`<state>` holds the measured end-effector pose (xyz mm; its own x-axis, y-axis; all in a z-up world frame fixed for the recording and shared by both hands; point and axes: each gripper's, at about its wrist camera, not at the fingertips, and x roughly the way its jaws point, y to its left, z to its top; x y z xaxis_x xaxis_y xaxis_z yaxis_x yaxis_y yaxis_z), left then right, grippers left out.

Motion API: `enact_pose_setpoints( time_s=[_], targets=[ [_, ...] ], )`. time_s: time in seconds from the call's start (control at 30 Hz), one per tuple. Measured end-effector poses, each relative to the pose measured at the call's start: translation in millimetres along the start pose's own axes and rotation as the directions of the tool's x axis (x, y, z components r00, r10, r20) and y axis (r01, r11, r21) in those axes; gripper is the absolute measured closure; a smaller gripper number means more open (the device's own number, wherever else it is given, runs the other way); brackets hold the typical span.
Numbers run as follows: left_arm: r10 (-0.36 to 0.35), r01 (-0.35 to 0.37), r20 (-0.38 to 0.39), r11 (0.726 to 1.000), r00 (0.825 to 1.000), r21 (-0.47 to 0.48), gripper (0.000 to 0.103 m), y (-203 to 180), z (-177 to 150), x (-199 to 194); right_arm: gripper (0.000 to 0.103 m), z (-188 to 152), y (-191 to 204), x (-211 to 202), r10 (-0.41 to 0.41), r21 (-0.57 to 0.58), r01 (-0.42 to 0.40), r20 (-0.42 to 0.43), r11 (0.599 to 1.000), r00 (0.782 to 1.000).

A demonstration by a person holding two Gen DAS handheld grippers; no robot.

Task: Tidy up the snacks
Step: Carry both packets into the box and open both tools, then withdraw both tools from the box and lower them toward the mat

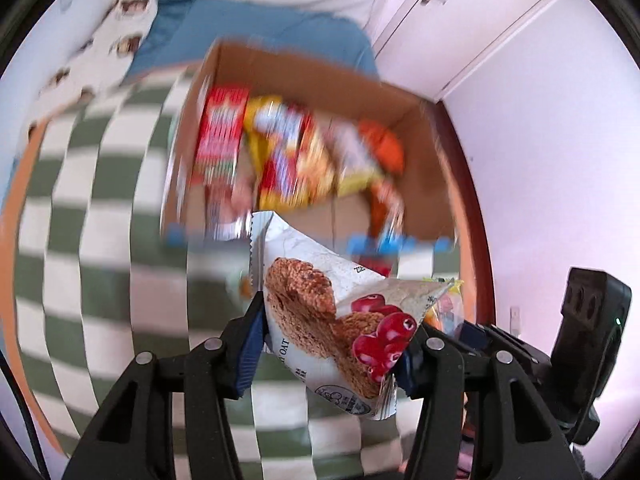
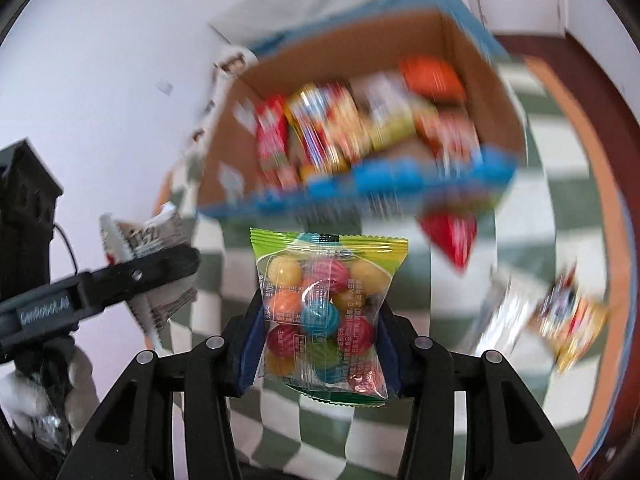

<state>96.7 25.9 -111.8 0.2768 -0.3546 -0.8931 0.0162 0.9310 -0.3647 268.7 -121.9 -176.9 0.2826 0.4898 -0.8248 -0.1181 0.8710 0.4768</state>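
Cardboard box (image 1: 416, 184) already holds several snacks; left claw (image 1: 332, 344) grips an oat cookie packet (image 1: 320, 320), right claw (image 2: 320, 340) a gumball bag (image 2: 324, 304) (loose packets (image 2: 560, 320) remain on the checkered worktop (image 2: 560, 184)).

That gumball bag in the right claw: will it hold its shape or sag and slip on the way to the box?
The gumball bag is thin, glossy film, so probably slippery. The right claw pinches its sides, and the loose balls inside may shift. Its top stands upright above the pads, so it likely holds its shape.

Cardboard box (image 1: 304, 76) in mid-frame is crowded with snack packets (image 1: 280, 152); the checkered worktop (image 1: 80, 240) lower left lies open.
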Motion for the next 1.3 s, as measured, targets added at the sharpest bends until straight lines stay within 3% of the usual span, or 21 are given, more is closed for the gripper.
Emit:
enact_pose_setpoints(
  time_s=[0.17,0.47,0.7,0.73,0.77,0.8,0.9,1.3],
  targets=[
    [0.046,-0.047,0.024,0.998,0.999,0.052,0.052,-15.8,56.6,14.7,0.052,52.0,7.1,8.2,-0.056,-0.047,0.058,0.050,0.997,0.997],
    [0.078,-0.078,-0.112,0.997,0.991,0.008,0.052,-0.2,103.8,86.1,0.052,95.8,-9.8,65.8,-0.153,-0.069,0.153,0.005,0.986,0.988],
    [0.061,-0.069,-0.242,0.997,0.968,-0.023,0.046,10.9,104.2,133.1,0.048,100.2,-26.5,106.2,-0.165,-0.063,0.161,-0.065,0.985,0.984],
    [0.055,-0.064,-0.248,0.997,0.967,-0.029,0.041,13.1,103.1,137.5,0.032,99.5,-28.1,108.9,-0.175,-0.060,0.170,-0.084,0.984,0.981],
    [0.051,-0.060,-0.250,0.998,0.967,-0.029,0.029,15.0,101.9,141.2,0.010,99.3,-32.0,114.2,-0.194,-0.053,0.190,-0.105,0.980,0.975],
    [0.061,-0.069,-0.247,0.997,0.967,-0.025,0.020,16.5,100.5,143.3,0.007,99.0,-35.6,117.3,-0.204,-0.050,0.200,-0.107,0.979,0.973],
    [0.102,-0.108,-0.236,0.994,0.966,-0.013,0.019,21.1,96.6,147.0,0.007,97.8,-41.8,123.3,-0.211,-0.046,0.207,-0.129,0.977,0.969],
    [0.138,-0.143,-0.177,0.990,0.975,-0.012,0.019,24.0,87.6,123.7,0.007,96.5,-41.0,102.8,-0.278,-0.059,0.274,-0.075,0.960,0.958]
  ],
)
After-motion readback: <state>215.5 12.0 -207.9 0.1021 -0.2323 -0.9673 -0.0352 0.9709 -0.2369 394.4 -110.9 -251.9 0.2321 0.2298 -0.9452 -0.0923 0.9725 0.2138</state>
